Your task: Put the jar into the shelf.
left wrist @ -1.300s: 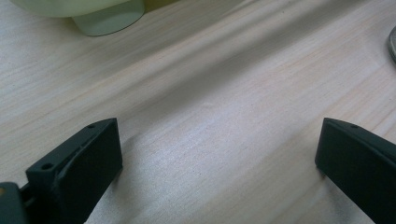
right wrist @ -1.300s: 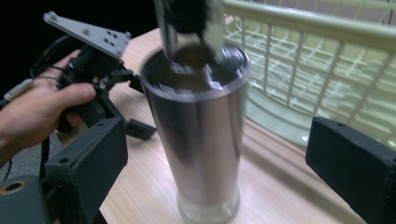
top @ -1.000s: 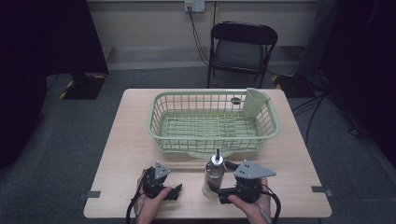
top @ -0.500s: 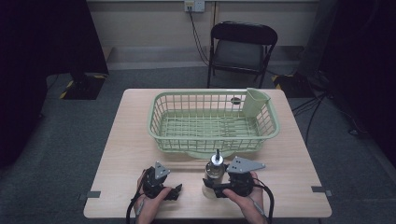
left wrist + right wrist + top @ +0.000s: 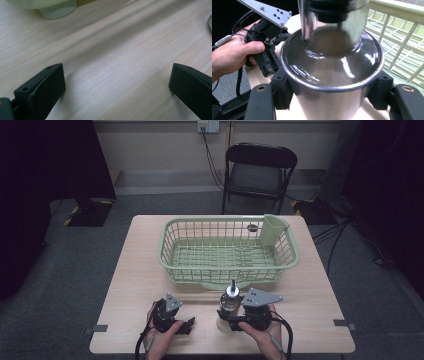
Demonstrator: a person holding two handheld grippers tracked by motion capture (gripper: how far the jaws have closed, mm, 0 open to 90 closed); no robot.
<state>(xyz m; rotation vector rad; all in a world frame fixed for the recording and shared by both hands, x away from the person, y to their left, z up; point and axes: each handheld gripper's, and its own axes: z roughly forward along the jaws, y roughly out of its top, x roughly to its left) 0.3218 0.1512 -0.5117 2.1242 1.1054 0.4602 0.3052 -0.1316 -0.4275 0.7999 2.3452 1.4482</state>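
Right claw has its jaws clamped on both sides of the shiny steel flask with the narrow neck, upright on the pale wooden table — probably headed for the green plastic basket just ahead. Left claw sits wide open, empty, alongside.

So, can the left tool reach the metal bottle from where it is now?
Probably yes. The left tool rests open on the table, with bare wood between it and the metal bottle. But the right tool already clamps the bottle's body from the other side, leaving mainly the near side and neck free.
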